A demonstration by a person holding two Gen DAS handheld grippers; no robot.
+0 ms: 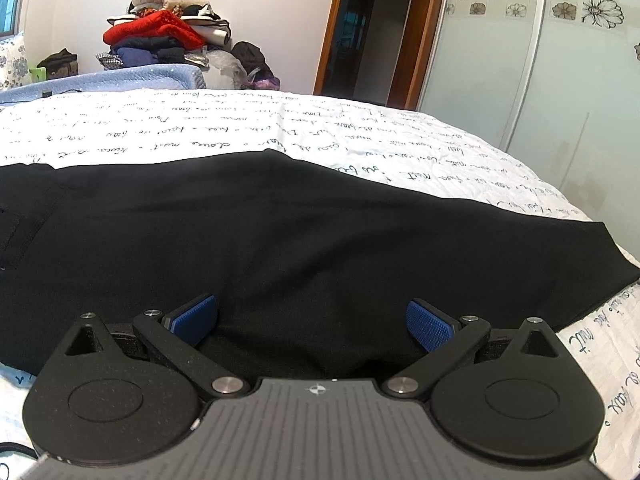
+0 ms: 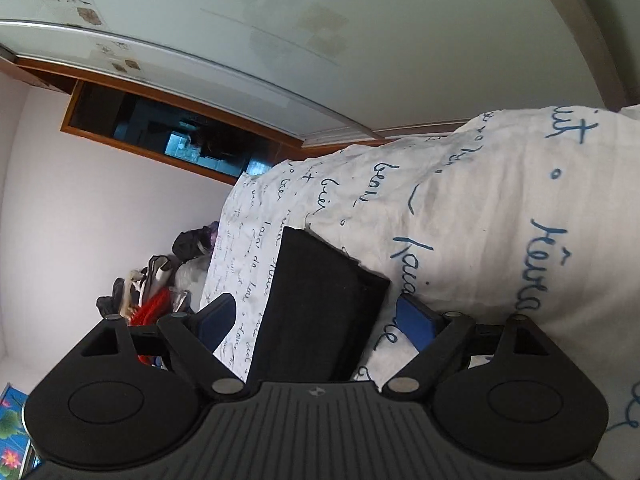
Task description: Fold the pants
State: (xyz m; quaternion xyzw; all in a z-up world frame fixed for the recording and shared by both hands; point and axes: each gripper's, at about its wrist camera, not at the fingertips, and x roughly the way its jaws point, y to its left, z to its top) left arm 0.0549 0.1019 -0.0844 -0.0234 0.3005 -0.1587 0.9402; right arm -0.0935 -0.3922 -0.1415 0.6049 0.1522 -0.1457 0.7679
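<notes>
- Pants (image 1: 280, 232) – black, lie flat across the bed (image 1: 240, 120), on a white sheet w/ blue script; one leg end reaches toward the bed's right edge.
- Left gripper (image 1: 312, 322) sits low over the near edge of the pants; blue pads (image 1: 430, 324) spread wide, nothing btwn them pinched.
- Right gripper (image 2: 316, 318) (view rolled sideways) also wide open; a pant-leg end lies btwn its fingers, pads not pressing it.
- Clothes pile (image 1: 168, 28) behind the bed; wardrobe (image 1: 540, 80) at right.
</notes>
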